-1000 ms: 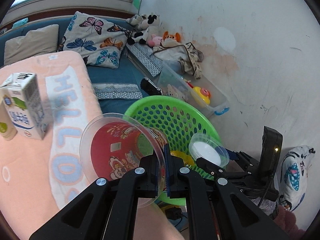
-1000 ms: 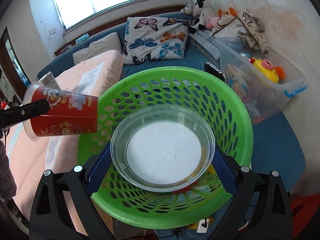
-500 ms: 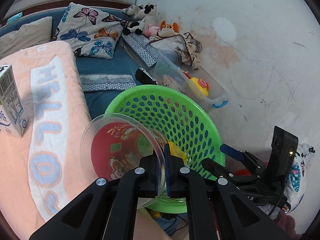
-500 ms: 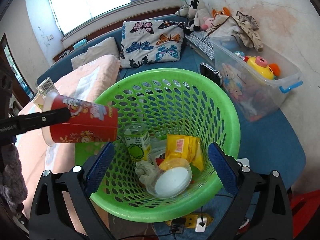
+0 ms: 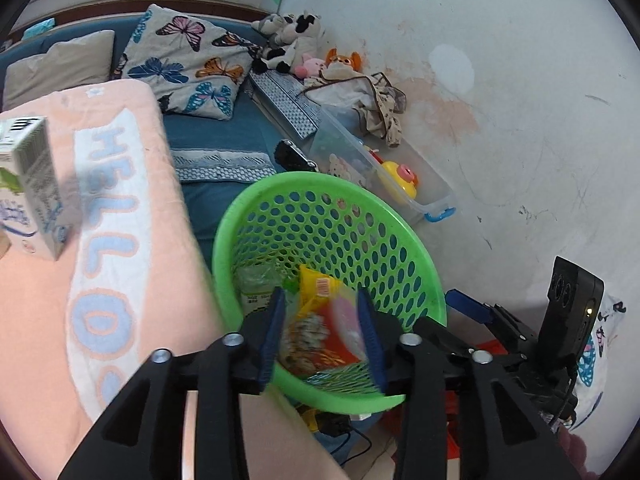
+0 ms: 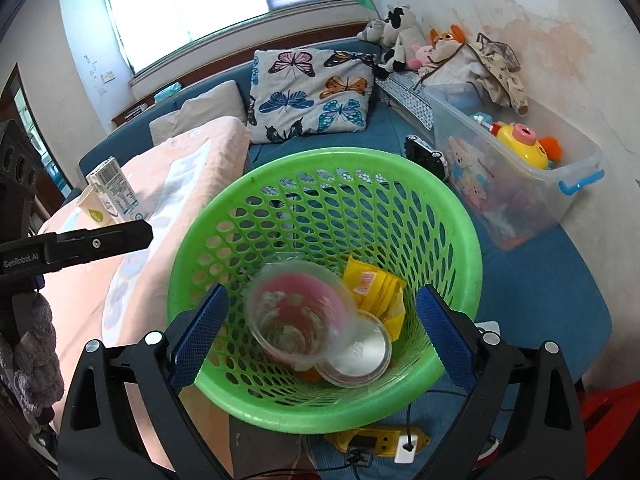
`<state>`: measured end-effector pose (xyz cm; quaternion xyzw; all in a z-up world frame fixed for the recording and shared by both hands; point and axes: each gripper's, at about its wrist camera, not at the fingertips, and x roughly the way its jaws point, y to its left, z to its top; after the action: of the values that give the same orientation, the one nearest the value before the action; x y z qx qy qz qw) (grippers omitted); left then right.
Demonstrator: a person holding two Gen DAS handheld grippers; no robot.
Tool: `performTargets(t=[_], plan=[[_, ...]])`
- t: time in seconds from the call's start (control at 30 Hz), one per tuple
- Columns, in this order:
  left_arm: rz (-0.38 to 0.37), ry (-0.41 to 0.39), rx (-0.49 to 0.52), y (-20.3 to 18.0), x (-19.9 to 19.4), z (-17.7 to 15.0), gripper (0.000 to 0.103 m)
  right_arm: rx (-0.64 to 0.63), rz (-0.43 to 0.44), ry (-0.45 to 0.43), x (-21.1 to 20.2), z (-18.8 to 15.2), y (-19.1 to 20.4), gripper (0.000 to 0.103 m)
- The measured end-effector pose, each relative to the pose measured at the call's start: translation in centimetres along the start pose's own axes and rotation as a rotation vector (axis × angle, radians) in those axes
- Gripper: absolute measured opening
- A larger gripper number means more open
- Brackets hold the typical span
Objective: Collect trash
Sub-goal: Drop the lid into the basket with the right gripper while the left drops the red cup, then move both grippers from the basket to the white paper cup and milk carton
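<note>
The green perforated basket (image 5: 420, 280) (image 6: 460, 240) stands beside the bed. Inside it lies a red cup with a clear lid (image 6: 296, 320) (image 5: 324, 336), motion-blurred, a round clear lid (image 6: 360, 356), a yellow wrapper (image 6: 376, 288) (image 5: 320, 288) and a green-labelled container (image 5: 256, 284). My left gripper (image 5: 322, 340) is open and empty over the basket's near rim. My right gripper (image 6: 316, 332) is open and empty, its jaws wide on either side of the basket's near rim. A milk carton (image 5: 32, 188) (image 6: 114, 190) and a small cup (image 6: 94, 208) stand on the pink blanket.
The pink "HELLO" blanket (image 5: 108, 280) covers the bed to the left. A clear toy bin (image 6: 520, 184) sits against the wall. A butterfly pillow (image 6: 312, 96) and plush toys (image 5: 288, 40) lie behind. A power strip (image 6: 380, 444) lies on the floor below the basket.
My left gripper opened and let go of the red cup, which dropped into the basket. Earlier my right gripper released the round clear lid into the basket.
</note>
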<state>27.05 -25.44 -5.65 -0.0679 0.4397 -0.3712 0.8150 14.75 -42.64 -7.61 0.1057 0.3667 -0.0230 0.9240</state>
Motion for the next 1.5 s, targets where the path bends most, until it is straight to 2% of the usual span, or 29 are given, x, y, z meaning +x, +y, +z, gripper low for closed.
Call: performTargets(t=[0.4,0.8,0.93,1.2,1.5], plan=[[0.089,-0.087,-0.013,3.6,-6.1,-1.0,0.043,-0.094,0.082,-0.015,-0.7,1.1,4.3,0.094],[0.238,-0.167,-0.119,11.2,-12.7,-1.2,0.043,-0.278,0.209,-0.038,0.0,4.6,12.6,0.094],[0.278,-0.178,-0.145,13.4,-14.3,-1.0,0.043,-0.35,0.257,-0.045,0.7,6.5,15.8,0.09],[0.334,-0.187,-0.171,16.7,-15.9,-0.4,0.043,-0.459,0.34,-0.007,5.4,9.4,21.4,0.083],[0.369,-0.161,-0.189,19.8,-15.2,-0.3,0.046,-0.511,0.404,0.045,11.0,10.2,24.4,0.074]])
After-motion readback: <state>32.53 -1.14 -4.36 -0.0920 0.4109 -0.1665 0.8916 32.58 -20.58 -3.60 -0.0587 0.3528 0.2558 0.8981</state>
